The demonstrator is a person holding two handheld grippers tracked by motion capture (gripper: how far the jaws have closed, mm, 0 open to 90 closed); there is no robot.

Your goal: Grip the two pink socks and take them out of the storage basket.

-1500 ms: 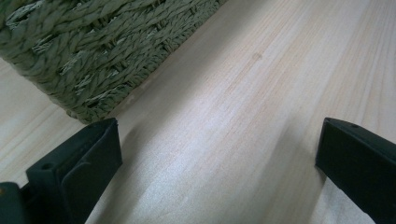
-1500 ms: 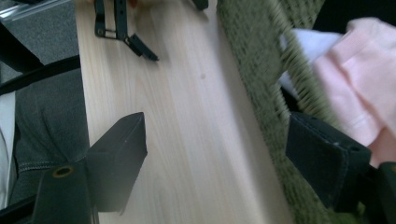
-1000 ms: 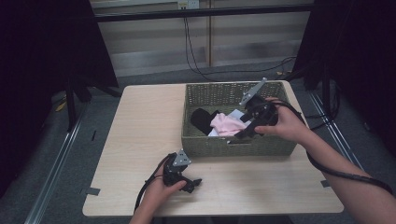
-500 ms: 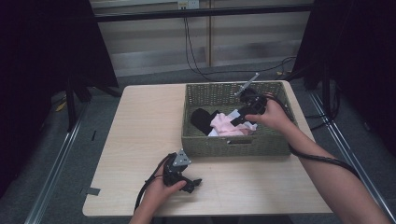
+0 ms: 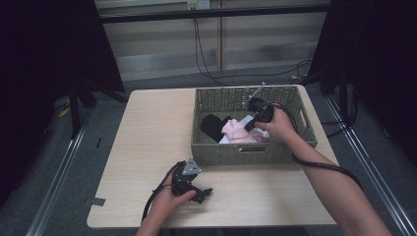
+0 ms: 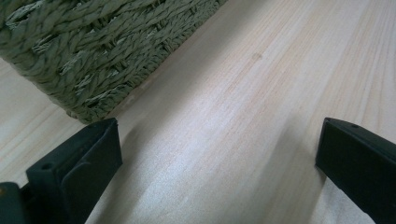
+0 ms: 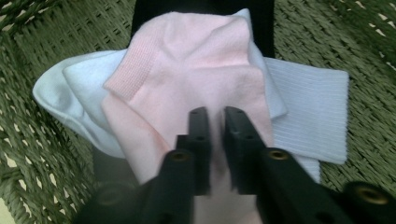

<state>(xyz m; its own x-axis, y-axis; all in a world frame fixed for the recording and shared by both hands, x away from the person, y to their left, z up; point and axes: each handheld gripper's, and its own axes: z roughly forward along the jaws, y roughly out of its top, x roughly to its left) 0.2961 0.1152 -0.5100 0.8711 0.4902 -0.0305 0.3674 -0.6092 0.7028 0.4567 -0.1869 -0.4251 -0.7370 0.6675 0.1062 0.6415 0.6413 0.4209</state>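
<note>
Pale wooden bench with rounded corners, light straight grain. Rectangular olive-green woven basket sits on its far right part, a handle slot in the near wall. Left gripper rests on the bench near the front edge, just in front of the basket, in the left hand

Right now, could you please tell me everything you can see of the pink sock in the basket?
The pink sock is a soft knitted ankle sock with a ribbed cuff along one edge. It lies crumpled on top of a pile inside the green woven basket, over pale blue and white socks and a black one. The right gripper has just closed its jaws, pinching a fold of the pink fabric between them.
</note>
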